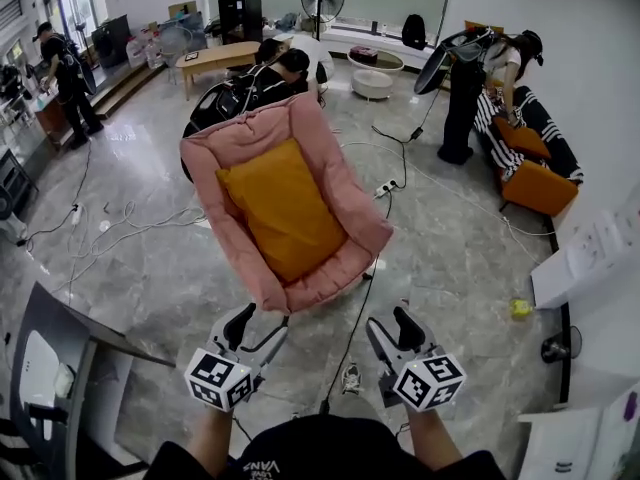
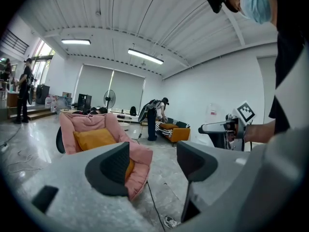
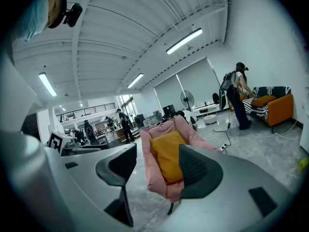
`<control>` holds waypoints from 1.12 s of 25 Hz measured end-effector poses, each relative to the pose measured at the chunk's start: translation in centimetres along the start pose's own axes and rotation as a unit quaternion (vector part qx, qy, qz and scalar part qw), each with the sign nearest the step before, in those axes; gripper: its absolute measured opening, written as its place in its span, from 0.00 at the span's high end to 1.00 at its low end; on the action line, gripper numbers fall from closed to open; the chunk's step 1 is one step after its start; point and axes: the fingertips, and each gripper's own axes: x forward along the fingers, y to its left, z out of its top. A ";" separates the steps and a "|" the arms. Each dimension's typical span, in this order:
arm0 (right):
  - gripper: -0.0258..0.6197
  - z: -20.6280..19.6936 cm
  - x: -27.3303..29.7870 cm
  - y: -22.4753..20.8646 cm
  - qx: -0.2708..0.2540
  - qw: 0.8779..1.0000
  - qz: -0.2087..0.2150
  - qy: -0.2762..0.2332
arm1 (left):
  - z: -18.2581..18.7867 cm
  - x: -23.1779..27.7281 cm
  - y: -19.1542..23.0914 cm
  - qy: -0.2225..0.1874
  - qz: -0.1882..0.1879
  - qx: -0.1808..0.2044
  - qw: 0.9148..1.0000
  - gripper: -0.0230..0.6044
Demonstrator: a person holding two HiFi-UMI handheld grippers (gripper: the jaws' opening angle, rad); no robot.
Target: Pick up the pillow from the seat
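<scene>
An orange pillow (image 1: 283, 208) lies on the seat of a pink padded chair (image 1: 240, 136) on the floor ahead of me. Both grippers hover near my body, short of the chair's front edge, and touch nothing. My left gripper (image 1: 258, 330) is open and empty; in its own view the left gripper (image 2: 153, 163) frames the chair (image 2: 82, 122) and pillow (image 2: 94, 138) to the left. My right gripper (image 1: 392, 328) is open too. Between the right gripper's (image 3: 157, 166) jaws I see the pillow (image 3: 166, 153) and chair (image 3: 147, 153) some way off.
A black cable (image 1: 362, 308) runs across the floor from the chair's right side toward my feet, with a power strip (image 1: 385, 188) beyond. A grey seat (image 1: 60, 358) stands at my left and white cabinets (image 1: 590, 258) at my right. People and an orange sofa (image 1: 540, 188) are farther back.
</scene>
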 end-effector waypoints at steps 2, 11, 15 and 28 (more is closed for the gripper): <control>0.56 1.0 1.2 -1.8 -0.001 1.000 0.008 0.005 | 0.8 2.0 0.1 -0.003 0.010 0.001 1.000 0.48; 0.56 4.8 5.7 -9.6 -0.011 0.998 0.049 0.029 | 2.9 10.3 -0.3 -0.005 0.052 -0.013 0.999 0.48; 0.56 6.1 7.1 -12.6 -0.021 0.997 0.070 0.039 | 3.9 13.5 -0.7 -0.013 0.071 -0.013 0.997 0.48; 0.56 6.8 12.1 -15.6 -0.013 0.993 0.105 0.058 | 3.5 17.2 2.0 0.008 0.112 -0.028 0.993 0.48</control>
